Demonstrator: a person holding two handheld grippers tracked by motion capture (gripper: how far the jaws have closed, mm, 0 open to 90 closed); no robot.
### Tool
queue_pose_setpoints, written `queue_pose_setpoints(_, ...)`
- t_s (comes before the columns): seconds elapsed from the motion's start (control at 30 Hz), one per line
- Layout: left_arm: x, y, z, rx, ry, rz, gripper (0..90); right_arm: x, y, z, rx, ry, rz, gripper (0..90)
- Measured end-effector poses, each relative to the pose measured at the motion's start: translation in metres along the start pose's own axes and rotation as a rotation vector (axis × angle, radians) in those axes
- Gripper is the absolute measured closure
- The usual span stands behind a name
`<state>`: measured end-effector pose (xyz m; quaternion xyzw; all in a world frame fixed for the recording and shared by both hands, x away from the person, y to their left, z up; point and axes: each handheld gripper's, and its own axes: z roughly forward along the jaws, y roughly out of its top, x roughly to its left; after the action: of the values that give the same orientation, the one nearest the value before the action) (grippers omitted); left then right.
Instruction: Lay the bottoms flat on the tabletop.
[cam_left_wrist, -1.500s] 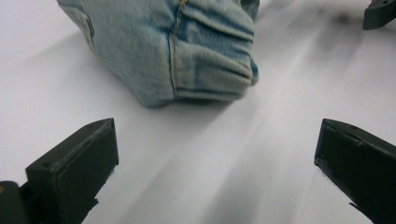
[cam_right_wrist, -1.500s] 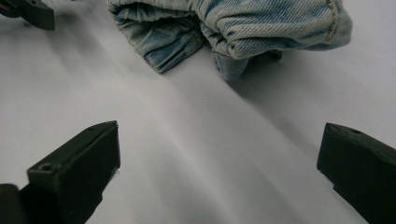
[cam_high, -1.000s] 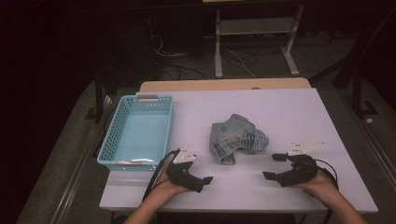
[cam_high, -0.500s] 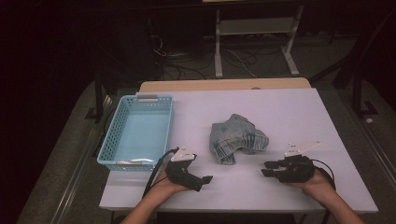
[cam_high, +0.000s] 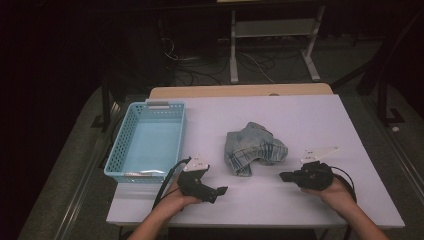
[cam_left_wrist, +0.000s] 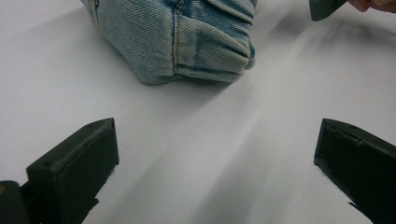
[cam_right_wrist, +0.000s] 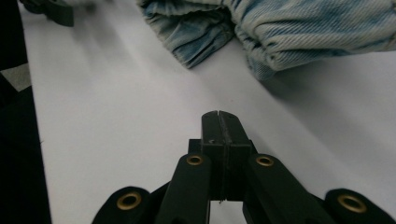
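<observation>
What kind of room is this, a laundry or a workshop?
Probably a lab set up for recording: a white table holding crumpled denim shorts and a blue plastic basket, with loose cables on the dark floor behind.

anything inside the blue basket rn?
The blue basket looks empty: its pale floor shows bare in the high view. The strip just behind its near wall is partly hidden by the rim, so something flat there can't be excluded. The denim bundle lies outside it, on the table.

The denim garment (cam_left_wrist: 177, 37) is cut off by the top edge in both gripper views.
</observation>
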<state>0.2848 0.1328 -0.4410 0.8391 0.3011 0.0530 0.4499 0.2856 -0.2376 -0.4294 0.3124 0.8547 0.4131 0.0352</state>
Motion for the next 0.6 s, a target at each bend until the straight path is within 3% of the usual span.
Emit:
queue_pose_setpoints(0.33, 0.000, -0.001, 0.002, 0.024, 0.010, 0.015, 0.0, -0.009, 0.010, 0.005, -0.021, -0.010, 0.020, 88.7)
queue_pose_setpoints(0.6, 0.000, -0.001, 0.002, 0.029, 0.007, 0.018, 0.0, -0.011, 0.016, -0.001, -0.071, -0.007, 0.026, 88.7)
